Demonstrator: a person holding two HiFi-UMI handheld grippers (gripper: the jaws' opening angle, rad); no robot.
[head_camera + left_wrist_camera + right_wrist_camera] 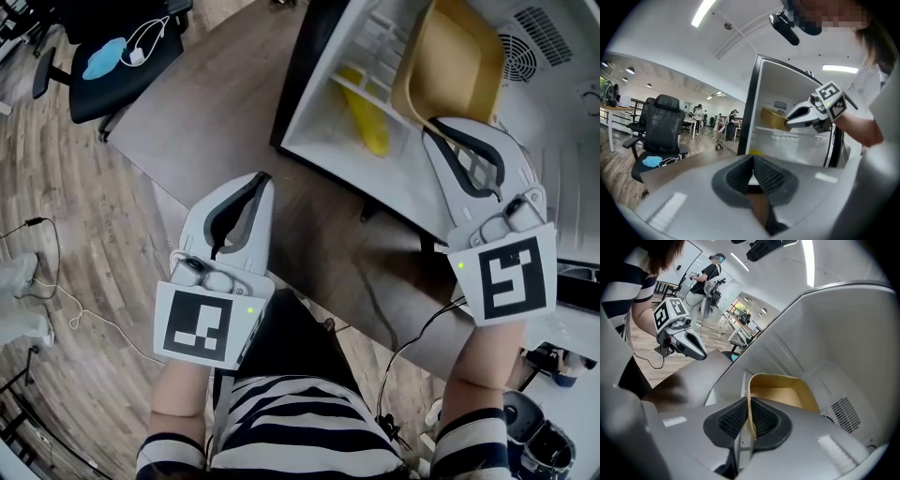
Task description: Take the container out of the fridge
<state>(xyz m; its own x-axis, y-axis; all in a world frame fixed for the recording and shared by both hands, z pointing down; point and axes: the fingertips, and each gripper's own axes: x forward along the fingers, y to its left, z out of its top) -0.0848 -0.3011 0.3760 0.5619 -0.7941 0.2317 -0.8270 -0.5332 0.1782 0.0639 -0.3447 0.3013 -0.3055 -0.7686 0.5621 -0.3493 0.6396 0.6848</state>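
Observation:
A tan, open-topped container (455, 66) stands on a shelf inside the small white fridge (314, 127). My right gripper (433, 127) reaches into the fridge and is shut on the container's near rim. In the right gripper view the thin rim (749, 404) runs between the two dark pads (733, 420). My left gripper (265, 178) hangs over the brown table to the left of the fridge, shut, with nothing between its pads (768, 176). From the left gripper view I see the right gripper (787, 123) at the container (772, 118).
A yellow thing (366, 122) lies on the fridge's lower shelf beside the container. The fridge stands on a brown table (216, 112). Beyond the table is a black office chair (122, 56) with a blue mask on its seat. Cables lie on the wooden floor (56, 281).

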